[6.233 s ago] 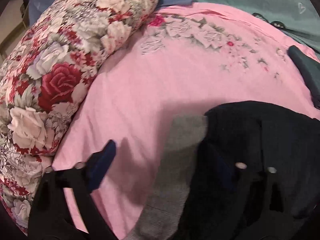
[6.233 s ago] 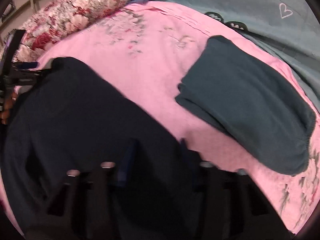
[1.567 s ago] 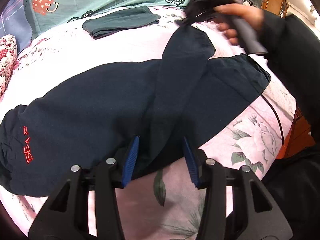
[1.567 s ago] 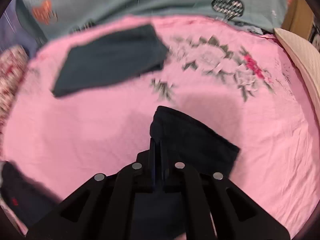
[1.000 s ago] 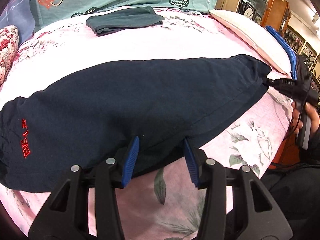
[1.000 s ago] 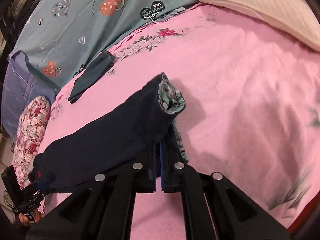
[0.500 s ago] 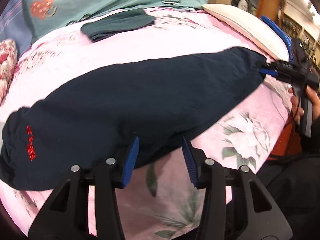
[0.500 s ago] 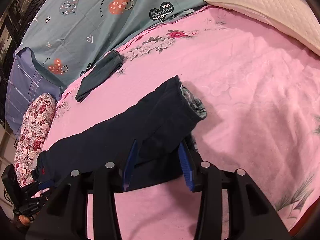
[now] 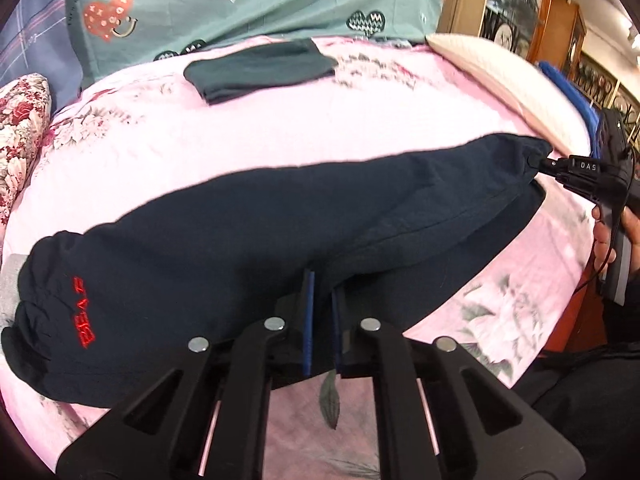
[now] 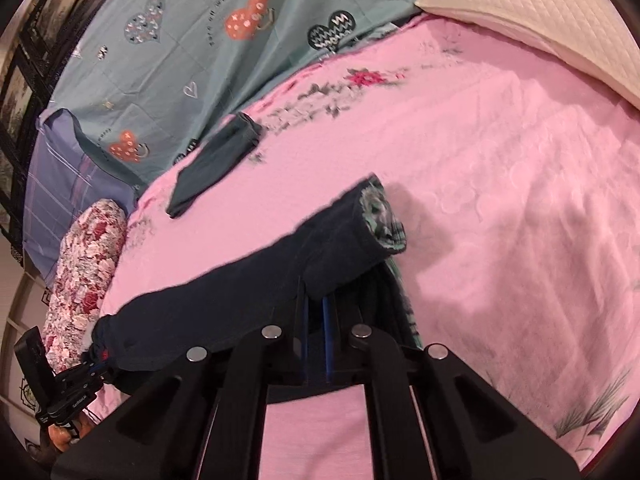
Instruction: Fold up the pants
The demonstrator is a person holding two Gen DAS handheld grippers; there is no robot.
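Observation:
Dark navy pants with red lettering near the waistband lie lengthwise across the pink floral bed, folded leg on leg. My left gripper is shut on the near edge of the pants at mid-length. My right gripper is shut on the leg-cuff end of the pants, whose green plaid lining shows at the opening. In the left wrist view the right gripper shows at the far right, pinching the cuff. In the right wrist view the left gripper shows at the lower left by the waistband end.
A folded dark teal garment lies at the back of the bed. A floral bolster lies at the left, a cream pillow at the right. A teal heart-print sheet hangs behind. The bed's edge is at the right.
Both grippers were open around the pants' edge half a second ago and have closed on the fabric. The pants lie stretched out much as before.

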